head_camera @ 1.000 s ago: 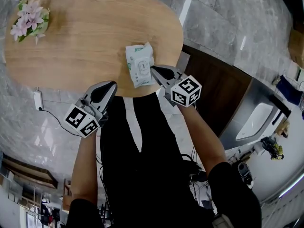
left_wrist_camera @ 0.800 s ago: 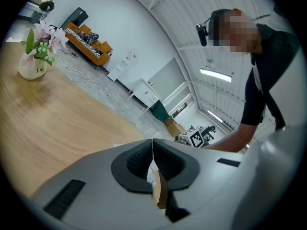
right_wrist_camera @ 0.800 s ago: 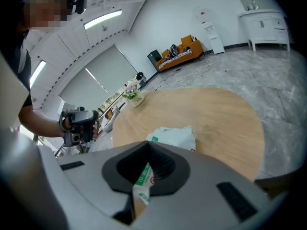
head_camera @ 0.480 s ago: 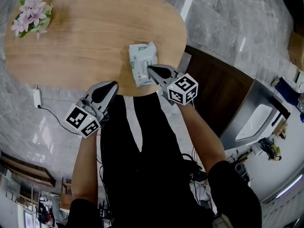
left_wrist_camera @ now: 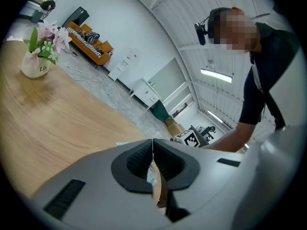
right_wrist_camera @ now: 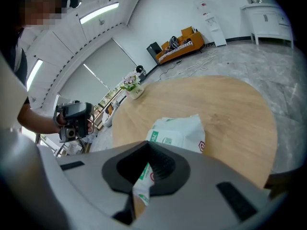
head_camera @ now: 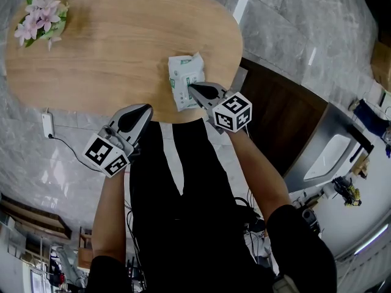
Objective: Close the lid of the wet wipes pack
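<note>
One wet wipes pack (head_camera: 183,72), two closed tools
The pack lies at the surface's (head_camera: 110,60) 4 o'clock rim; the right tool's (head_camera: 193,90) tip is over its near end; the left tool (head_camera: 145,108) (empty) hangs off 6 o'clock.

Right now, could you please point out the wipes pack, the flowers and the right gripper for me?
wipes pack (head_camera: 183,70), head view, middle of its top face.
flowers (head_camera: 41,18), head view, on the pink blooms.
right gripper (head_camera: 191,88), head view, between its fingertips.
</note>
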Demonstrator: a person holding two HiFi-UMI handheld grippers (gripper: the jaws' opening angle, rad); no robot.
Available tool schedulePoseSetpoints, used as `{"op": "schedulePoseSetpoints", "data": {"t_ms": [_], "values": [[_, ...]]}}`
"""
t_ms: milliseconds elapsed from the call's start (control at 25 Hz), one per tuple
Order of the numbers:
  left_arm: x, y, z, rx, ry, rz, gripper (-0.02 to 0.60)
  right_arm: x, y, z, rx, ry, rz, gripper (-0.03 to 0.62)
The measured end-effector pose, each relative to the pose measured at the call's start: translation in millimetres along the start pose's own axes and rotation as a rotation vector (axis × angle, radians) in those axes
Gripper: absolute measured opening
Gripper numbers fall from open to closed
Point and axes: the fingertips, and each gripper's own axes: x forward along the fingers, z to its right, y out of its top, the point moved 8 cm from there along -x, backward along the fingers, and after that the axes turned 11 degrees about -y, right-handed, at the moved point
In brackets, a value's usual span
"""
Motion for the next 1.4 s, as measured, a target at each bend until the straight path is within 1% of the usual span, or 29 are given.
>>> {"op": "schedulePoseSetpoints", "data": {"t_ms": [440, 720, 840, 1240, 1400], "values": [[-2.3, -5.0, -2.3, -0.013, 0.003, 0.003, 0.017, 10.9, -1.3, 0.3, -0.043, -0.032, -0.034, 0.011], [-3.3, -5.2, -3.3, -0.015, 0.008, 0.008, 0.017, 19.1, -3.0, -1.0, -0.108, -0.092, -0.076, 0.011], [-3.6, -6.2, -2.6, -0.016, 0.008, 0.006, 0.017, 21.5, -4.5, -1.4, -0.119, -0.121, -0.088, 0.011], [-2.9, -2.5, -4.0, -0.017, 0.005, 0.014, 0.017, 27.4, -3.9, -5.7, -0.197, -0.188, -0.148, 0.010], [-3.2, -2.1, -5.7, -0.018, 0.004, 0.015, 0.017, 30.5, -2.2, -6.4, -0.203, -0.208, -0.160, 0.010]]}}
